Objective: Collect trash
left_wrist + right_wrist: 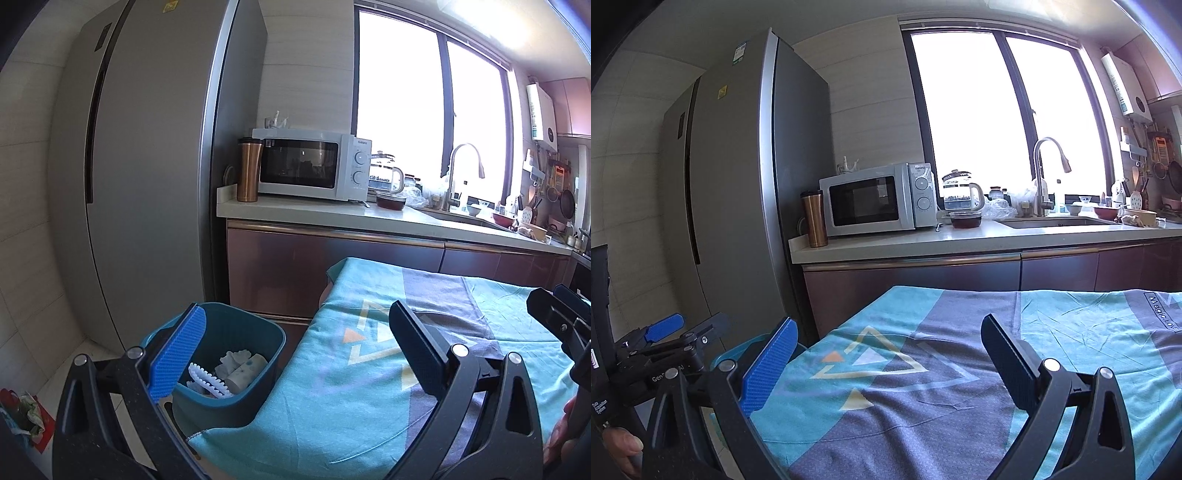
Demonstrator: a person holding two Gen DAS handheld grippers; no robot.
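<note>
A dark teal trash bin [258, 391] stands on the floor at the table's left end and holds white crumpled trash [240, 365] and a white ridged piece. My left gripper [295, 339] is open and empty, held above the table's left edge with its blue finger over the bin. My right gripper [890, 354] is open and empty above the patterned cloth. The left gripper also shows at the left of the right wrist view [683, 328]. The bin's rim [753, 341] peeks out behind my right gripper's blue finger.
The table is covered by a teal and grey cloth [960, 387]. A kitchen counter [332, 214] behind it carries a microwave [310, 166], a copper tumbler [248, 170], a kettle and a sink. A tall fridge [147, 147] stands at the left. A red bag [22, 417] lies on the floor.
</note>
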